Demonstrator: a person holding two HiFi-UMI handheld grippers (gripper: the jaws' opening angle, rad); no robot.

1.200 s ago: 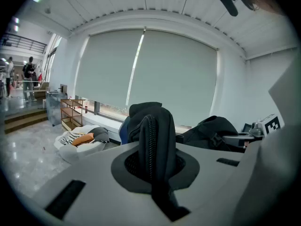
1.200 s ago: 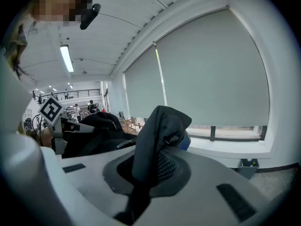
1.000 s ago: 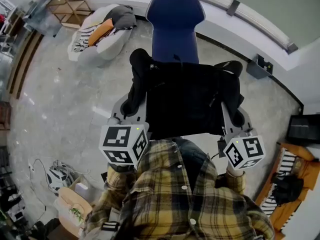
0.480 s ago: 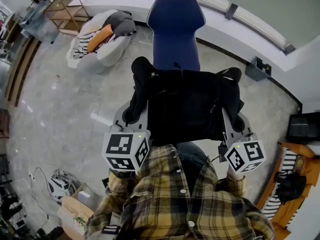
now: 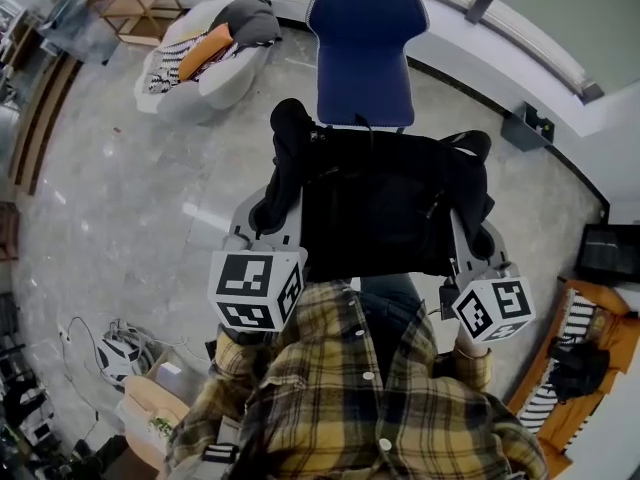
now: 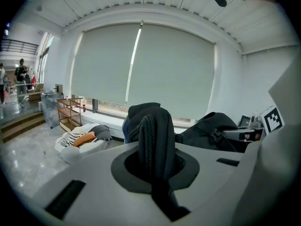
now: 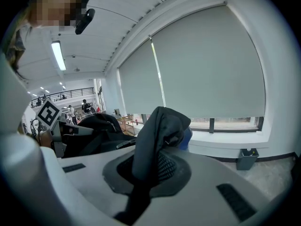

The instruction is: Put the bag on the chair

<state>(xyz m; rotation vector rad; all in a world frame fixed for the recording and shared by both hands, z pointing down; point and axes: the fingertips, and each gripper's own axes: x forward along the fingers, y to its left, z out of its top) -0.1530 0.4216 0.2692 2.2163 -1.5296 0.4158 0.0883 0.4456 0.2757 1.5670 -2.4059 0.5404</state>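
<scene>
A black bag (image 5: 380,208) hangs between my two grippers, held up in front of the person's plaid shirt. My left gripper (image 5: 268,216) is shut on the bag's left strap (image 6: 153,140), which stands up between its jaws. My right gripper (image 5: 482,240) is shut on the bag's right strap (image 7: 157,140) in the same way. The blue chair (image 5: 362,48) stands just beyond the bag, its seat bare. In the left gripper view the rest of the bag (image 6: 211,131) bulges to the right, toward the other gripper.
A pale beanbag (image 5: 205,58) with clothes on it lies at the far left, beside a wooden shelf (image 5: 135,3). A grey bin (image 5: 522,133) stands by the wall on the right. Cables (image 5: 115,353) lie on the floor at the near left. A low white ledge runs behind the chair.
Both grippers keep their hold on the bag's straps. The bag and the view have shifted only slightly in front of the chair.
</scene>
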